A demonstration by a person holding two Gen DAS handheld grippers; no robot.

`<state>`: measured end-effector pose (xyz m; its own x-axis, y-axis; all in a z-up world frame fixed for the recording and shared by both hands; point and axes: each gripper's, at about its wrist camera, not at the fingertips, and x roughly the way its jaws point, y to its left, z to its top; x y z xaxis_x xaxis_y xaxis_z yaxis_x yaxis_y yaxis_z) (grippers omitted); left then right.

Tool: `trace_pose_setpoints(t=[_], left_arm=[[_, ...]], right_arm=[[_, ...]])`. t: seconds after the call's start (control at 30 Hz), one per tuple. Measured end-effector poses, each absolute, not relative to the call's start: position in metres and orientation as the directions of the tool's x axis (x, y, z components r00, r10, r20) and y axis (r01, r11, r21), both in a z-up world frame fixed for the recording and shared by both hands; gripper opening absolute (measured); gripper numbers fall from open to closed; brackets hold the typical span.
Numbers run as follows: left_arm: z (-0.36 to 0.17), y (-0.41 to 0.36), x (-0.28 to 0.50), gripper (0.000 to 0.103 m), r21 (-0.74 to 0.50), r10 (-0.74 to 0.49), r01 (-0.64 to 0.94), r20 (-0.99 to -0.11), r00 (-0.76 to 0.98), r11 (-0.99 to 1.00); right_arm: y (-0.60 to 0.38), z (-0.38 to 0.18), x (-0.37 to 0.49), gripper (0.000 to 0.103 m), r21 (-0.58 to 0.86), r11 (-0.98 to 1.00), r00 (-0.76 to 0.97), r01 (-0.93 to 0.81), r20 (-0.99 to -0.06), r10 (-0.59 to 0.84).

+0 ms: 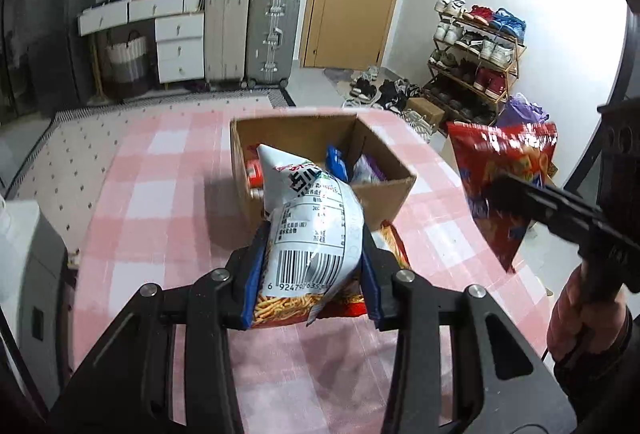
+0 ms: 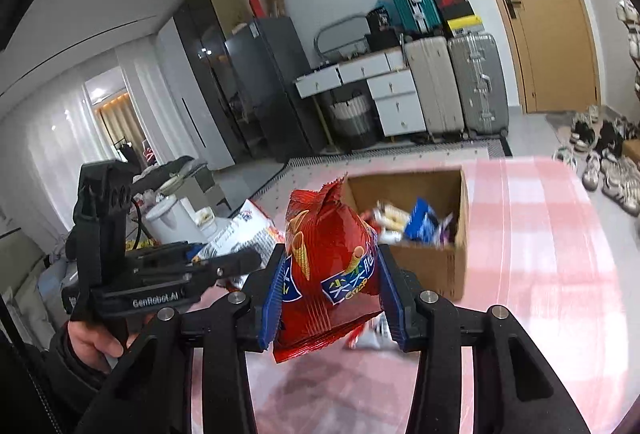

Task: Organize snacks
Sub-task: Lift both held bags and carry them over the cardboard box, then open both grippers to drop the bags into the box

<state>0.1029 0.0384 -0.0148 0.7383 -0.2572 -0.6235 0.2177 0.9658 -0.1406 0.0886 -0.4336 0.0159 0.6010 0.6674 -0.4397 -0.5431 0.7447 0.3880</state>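
An open cardboard box [image 1: 384,194] [image 2: 428,262] holding several snack packets stands on the pink checked table [image 1: 168,170]. My left gripper [image 1: 312,262] is shut on a white fries-snack bag [image 1: 316,218], held just in front of the box. My right gripper [image 2: 330,286] is shut on a red crisp bag [image 2: 332,262], held above the table near the box's left corner. The red bag also shows in the left wrist view [image 1: 504,170], to the right of the box. Another snack packet [image 1: 394,246] lies on the table under the white bag.
Suitcases [image 1: 272,34], white drawers [image 1: 178,46] and a door stand at the far wall. A shoe rack [image 1: 476,62] and loose shoes are on the floor to the right. A white packet [image 2: 370,338] lies on the table below the red bag.
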Motion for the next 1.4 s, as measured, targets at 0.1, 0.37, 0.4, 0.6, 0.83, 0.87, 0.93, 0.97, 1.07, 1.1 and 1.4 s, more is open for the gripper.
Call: trace_pose_setpoints(t=[0.1, 0.37, 0.4, 0.6, 0.83, 0.87, 0.93, 0.97, 1.07, 1.1, 1.4], left_arm=[[0.005, 0.041, 0.102, 0.037, -0.133, -0.264, 0.232, -0.606, 0.75, 0.964], [0.048, 0.041, 0.118, 0.037, -0.106, -0.273, 0.262, -0.592, 0.758, 0.959], [0.05, 0.041, 0.121, 0.037, -0.102, -0.272, 0.264, -0.594, 0.758, 0.959], [0.063, 0.028, 0.153, 0.037, -0.109, -0.282, 0.272, -0.6, 0.749, 0.956], [0.07, 0.015, 0.19, 0.037, -0.087, -0.261, 0.264, -0.61, 0.749, 0.961], [0.071, 0.014, 0.196, 0.037, -0.088, -0.261, 0.264, -0.609, 0.749, 0.961], [0.071, 0.015, 0.206, 0.037, -0.104, -0.266, 0.258, -0.609, 0.747, 0.961], [0.072, 0.014, 0.213, 0.037, -0.106, -0.267, 0.257, -0.611, 0.745, 0.961], [0.069, 0.011, 0.231, 0.037, -0.106, -0.266, 0.257, -0.619, 0.738, 0.96], [0.067, 0.01, 0.237, 0.037, -0.103, -0.266, 0.259, -0.624, 0.735, 0.96], [0.035, -0.003, 0.283, 0.037, -0.104, -0.264, 0.263, -0.662, 0.701, 0.959]], right_arm=[[-0.43, 0.033, 0.093, 0.043, 0.361, 0.75, 0.622, -0.555, -0.419, 0.662], [-0.418, 0.061, 0.115, 0.043, 0.309, 0.755, 0.634, -0.578, -0.413, 0.654], [-0.416, 0.064, 0.118, 0.043, 0.293, 0.759, 0.641, -0.581, -0.41, 0.649], [-0.412, 0.074, 0.145, 0.043, 0.26, 0.769, 0.65, -0.583, -0.418, 0.634], [-0.409, 0.082, 0.176, 0.043, 0.249, 0.773, 0.651, -0.584, -0.425, 0.629], [-0.408, 0.083, 0.18, 0.043, 0.248, 0.772, 0.65, -0.585, -0.426, 0.629], [-0.408, 0.084, 0.188, 0.043, 0.247, 0.774, 0.652, -0.583, -0.425, 0.628], [-0.409, 0.084, 0.19, 0.043, 0.251, 0.773, 0.653, -0.583, -0.422, 0.629], [-0.409, 0.079, 0.202, 0.043, 0.265, 0.774, 0.653, -0.575, -0.422, 0.629], [-0.409, 0.077, 0.208, 0.043, 0.267, 0.775, 0.651, -0.572, -0.427, 0.628], [-0.398, 0.051, 0.244, 0.043, 0.283, 0.783, 0.629, -0.554, -0.475, 0.616]])
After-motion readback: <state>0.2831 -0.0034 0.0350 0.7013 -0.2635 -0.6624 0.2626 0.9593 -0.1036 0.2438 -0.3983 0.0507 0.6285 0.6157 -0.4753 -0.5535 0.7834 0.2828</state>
